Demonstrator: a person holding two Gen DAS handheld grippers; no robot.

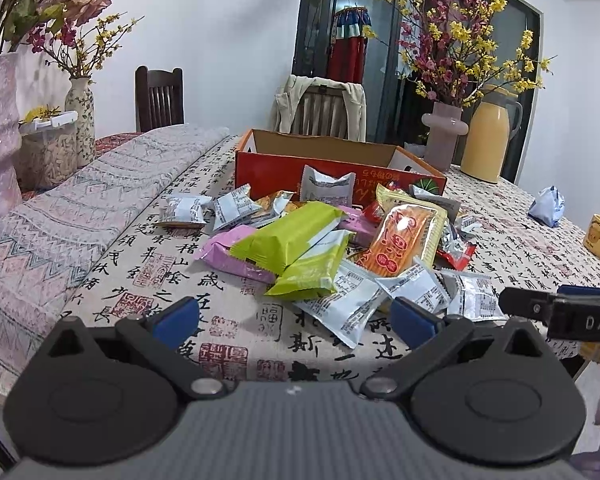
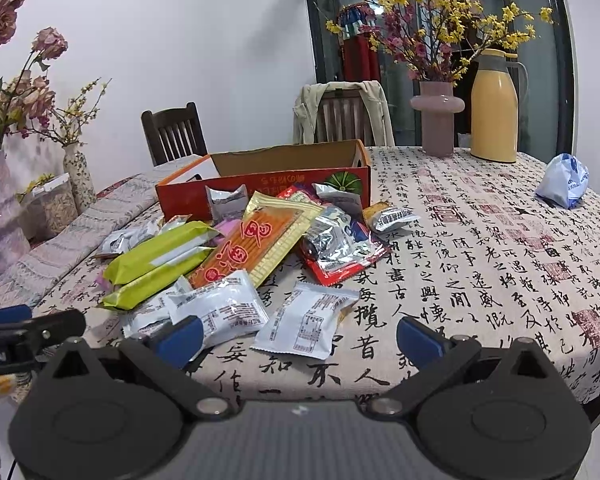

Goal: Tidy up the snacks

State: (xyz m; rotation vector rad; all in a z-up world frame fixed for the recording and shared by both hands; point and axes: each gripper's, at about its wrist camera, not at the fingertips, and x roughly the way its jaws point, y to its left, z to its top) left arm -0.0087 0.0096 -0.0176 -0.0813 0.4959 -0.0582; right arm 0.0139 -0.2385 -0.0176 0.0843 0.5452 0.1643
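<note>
Left wrist view: the left hand-held gripper [image 1: 296,322] is spread wide and holds nothing; it hangs low over the near edge of the desk [image 1: 236,320]. The snack pile [image 1: 332,248] lies directly ahead of it and somewhat to its right, with the red box [image 1: 324,160] standing open just behind the pile. The nearest item is a white packet [image 1: 350,308], lying flat just beyond the fingertips, its long axis running diagonally from far left to near right. Two green packets [image 1: 300,252] lie further in, stacked, their long axes slanting from near left to far right. The right hand-held gripper [image 1: 560,308] enters at the right edge, level with the near rim of the pile. Right wrist view: the right hand-held gripper [image 2: 298,340] is likewise fully parted and empty. A white packet [image 2: 308,324] lies flat immediately ahead, between the line of its fingers, long axis pointing roughly away and slightly right. A second white packet [image 2: 224,308] lies just to the left, touching the left finger's outline in this view. The pile sits ahead and to the left; the box [image 2: 260,188] is behind it. Judgement: the right hand is better placed for the isolated packet, a short forward reach.
</note>
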